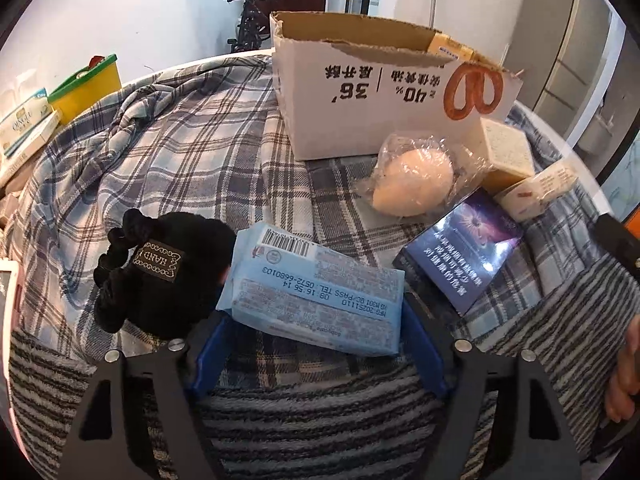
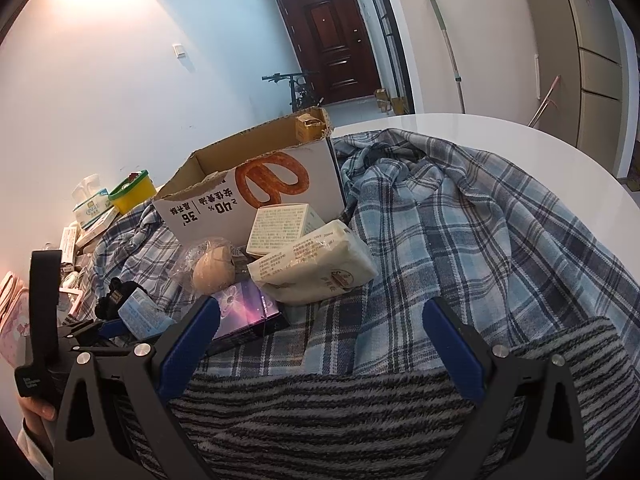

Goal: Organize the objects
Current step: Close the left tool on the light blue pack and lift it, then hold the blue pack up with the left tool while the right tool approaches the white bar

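right now the left claw (image 1: 310, 354) is clamped on the blue wipes pack (image 1: 316, 294), which sits crosswise between its blue fingers (image 1: 210, 350) over the plaid cloth (image 1: 192, 152). the right claw (image 2: 320, 344) gapes wide, holding nothing, well short of the cardboard box (image 2: 256, 184).

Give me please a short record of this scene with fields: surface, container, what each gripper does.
surface: plaid cloth on a white table
container: open cardboard box, pretzel print
left gripper: jaws around a blue wet-wipes pack
right gripper: open, holds nothing
near box: bagged round item, dark purple box, black pouch
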A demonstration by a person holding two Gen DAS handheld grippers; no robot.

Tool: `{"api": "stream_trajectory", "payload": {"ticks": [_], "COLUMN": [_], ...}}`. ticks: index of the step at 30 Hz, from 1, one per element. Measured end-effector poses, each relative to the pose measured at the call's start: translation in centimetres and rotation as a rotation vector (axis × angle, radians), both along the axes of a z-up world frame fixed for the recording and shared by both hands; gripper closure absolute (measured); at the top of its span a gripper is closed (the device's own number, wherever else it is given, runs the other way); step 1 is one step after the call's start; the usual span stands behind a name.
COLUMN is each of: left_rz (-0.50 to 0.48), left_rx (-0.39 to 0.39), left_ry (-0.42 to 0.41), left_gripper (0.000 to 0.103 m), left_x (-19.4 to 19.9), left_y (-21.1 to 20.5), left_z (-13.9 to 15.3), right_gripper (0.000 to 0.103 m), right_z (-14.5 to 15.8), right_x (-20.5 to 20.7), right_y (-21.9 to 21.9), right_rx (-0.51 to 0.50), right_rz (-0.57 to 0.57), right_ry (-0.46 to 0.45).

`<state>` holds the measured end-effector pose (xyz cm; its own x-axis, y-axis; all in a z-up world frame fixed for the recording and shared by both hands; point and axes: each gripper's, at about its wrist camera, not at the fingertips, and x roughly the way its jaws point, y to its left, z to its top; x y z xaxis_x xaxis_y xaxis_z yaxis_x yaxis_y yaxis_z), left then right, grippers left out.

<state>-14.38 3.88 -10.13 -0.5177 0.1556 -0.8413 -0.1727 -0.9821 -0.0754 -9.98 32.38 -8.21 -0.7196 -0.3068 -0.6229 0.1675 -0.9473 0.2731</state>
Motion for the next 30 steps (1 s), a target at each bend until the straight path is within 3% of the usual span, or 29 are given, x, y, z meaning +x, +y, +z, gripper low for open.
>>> {"api": "stream_trajectory", "payload": {"ticks": [4,6,13,20,27,30], "left_rz": [-0.006,-0.008,-0.016,-0.008,0.012,0.053], "left_rx": [0.036,0.047,0.069,0.075,0.038,0.007], "left_ry": [0.04,0.067,0.137,0.294,0.487,0.533], "left_gripper": [0.028,0.037,0.039,0.039,0.039,0.039], "left_x": [0.7,1.2,2.0,4.1,7.0,7.7], "left_y": [-0.6,-0.8,-0.9,-0.9,-0.9,-1.1], "left_z": [0.5,0.9,2.2,4.3,6.5,7.2], "right_gripper": [0.002,0.002,0.002,0.002,0.006,0.009], "right_z": [-0.1,-0.1,-0.2,0.3,1.1,1.4], "right_x": [-0.1,-0.1,-0.3,0.4,1.2,1.6], "right_y": [0.0,0.1,0.2,0.5,0.4,0.2], "right_rx": [-0.001,-0.005,-0.003,-0.024,-0.011,0.007], "right_rz": [-0.001,0.0,-0.001,-0.022,-0.036,-0.045], "right_ry": [-0.01,-0.01,-0.02,0.039,0.098,0.125]}}
